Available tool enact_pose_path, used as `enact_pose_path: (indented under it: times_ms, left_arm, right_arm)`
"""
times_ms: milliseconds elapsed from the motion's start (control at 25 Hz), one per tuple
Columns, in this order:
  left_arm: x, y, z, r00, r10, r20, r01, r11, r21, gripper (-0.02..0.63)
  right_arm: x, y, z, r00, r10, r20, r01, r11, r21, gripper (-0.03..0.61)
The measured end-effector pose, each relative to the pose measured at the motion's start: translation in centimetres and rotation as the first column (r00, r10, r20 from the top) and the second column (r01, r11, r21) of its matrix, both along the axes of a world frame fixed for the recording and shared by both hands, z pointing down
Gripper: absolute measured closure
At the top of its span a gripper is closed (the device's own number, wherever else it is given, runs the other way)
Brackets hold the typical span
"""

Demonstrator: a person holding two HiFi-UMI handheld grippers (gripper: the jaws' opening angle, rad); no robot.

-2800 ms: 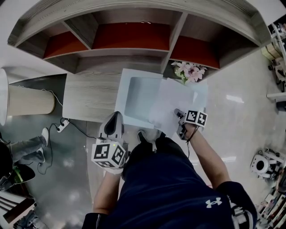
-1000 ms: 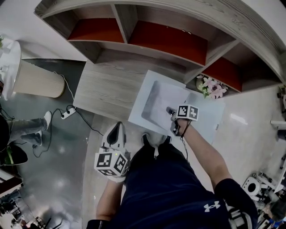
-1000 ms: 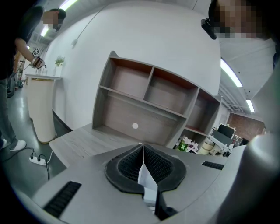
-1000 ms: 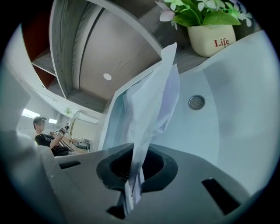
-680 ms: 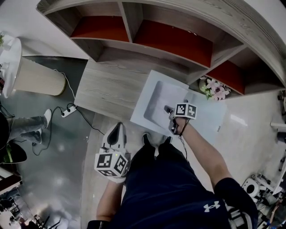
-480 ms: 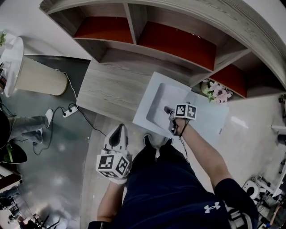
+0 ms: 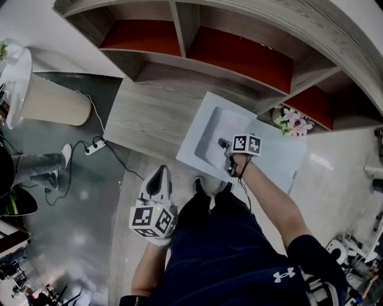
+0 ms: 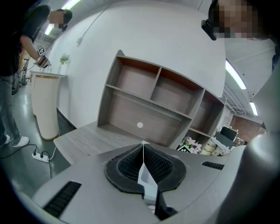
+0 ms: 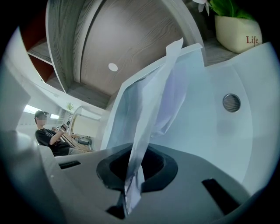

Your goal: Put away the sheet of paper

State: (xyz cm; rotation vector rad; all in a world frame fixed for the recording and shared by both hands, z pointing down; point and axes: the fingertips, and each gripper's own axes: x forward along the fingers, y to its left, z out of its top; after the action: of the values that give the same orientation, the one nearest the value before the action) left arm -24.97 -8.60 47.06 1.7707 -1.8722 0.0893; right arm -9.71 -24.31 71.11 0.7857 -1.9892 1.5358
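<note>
Two tools are in play, but only one is working. The right tool (image 7: 223,144) is clamping its jaws tight on the near edge of the thin white sheet of paper (image 9: 159,100), likely so the limp sheet is not sagging or slipping in transit. The paper is hanging over the white moulded basin (image 9: 245,144), in front of the grey wooden shelf unit (image 7: 179,18). Whether its far end is touching the basin I cannot tell. The sheet is standing on edge and bowing. Its long axis is running straight out from the jaws toward the shelves, with the far corner pointing up. The left tool (image 8: 143,148) is closed on nothing. It is idling low by the person's hip near the grey wood-grain bench (image 7: 143,113), seemingly parked clear of the work.
</note>
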Motion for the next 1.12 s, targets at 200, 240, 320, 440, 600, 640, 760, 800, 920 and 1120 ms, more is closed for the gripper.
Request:
enact_pose_path:
  times_ms: [200,240,320,440,600,640,760,800,920,1120]
  left_arm:
    - [-0.1,0.1,0.1,1.0,-0.002,-0.003,0.002,1.0,-0.003,0.597]
    - [-0.1,0.0,0.0,1.0,-0.001,-0.004,0.001,1.0,-0.003,0.597]
    - [-0.2,0.0,-0.1,1.0,0.0,-0.003,0.0,1.0,-0.003,0.597]
    - [-0.3,0.0,0.0,1.0,-0.003,-0.005,0.003,1.0,-0.005,0.597]
    - [-0.2,-0.1,0.1,1.0,-0.002,-0.007,0.002,1.0,-0.004,0.597]
    - [-0.1,-0.2,0.1,1.0,0.0,-0.008,0.0,1.0,-0.003,0.597]
    - [0.4,-0.4,0.0,1.0,0.013,-0.009,-0.013,1.0,0.002,0.597]
    - [0.5,-0.6,-0.1,1.0,0.019,-0.009,-0.019,1.0,0.005,0.597]
    - [1.1,-1.4,-0.5,0.999,0.042,-0.007,-0.042,0.999,0.017,0.597]
    - [2.7,-3.0,-1.6,0.996,0.088,0.004,-0.088,0.995,0.047,0.597]
  right_arm:
    - [-0.8,-0.2,0.0,1.0,-0.011,-0.001,0.011,1.0,0.003,0.563]
    - [-1.0,-0.2,-0.1,1.0,-0.013,-0.002,0.013,1.0,0.004,0.563]
    - [-1.3,-0.3,-0.1,1.0,-0.017,-0.002,0.017,1.0,0.006,0.563]
    - [-1.6,-0.4,-0.1,1.0,-0.026,-0.002,0.026,1.0,0.013,0.563]
    - [-1.4,-0.6,-0.2,0.999,-0.036,-0.017,0.037,0.998,0.049,0.504]
    - [-1.0,-0.7,-0.3,0.999,-0.027,-0.028,0.029,0.998,0.057,0.42]
    - [0.9,-0.8,-1.0,0.998,0.022,-0.062,-0.017,0.997,0.079,0.348]
    - [1.7,-0.8,-1.4,0.997,0.042,-0.066,-0.037,0.995,0.088,0.345]
    - [4.4,-1.2,-3.1,0.992,0.115,-0.056,-0.108,0.987,0.119,0.341]
    - [9.2,-2.2,-7.6,0.978,0.21,0.015,-0.209,0.958,0.196,0.341]
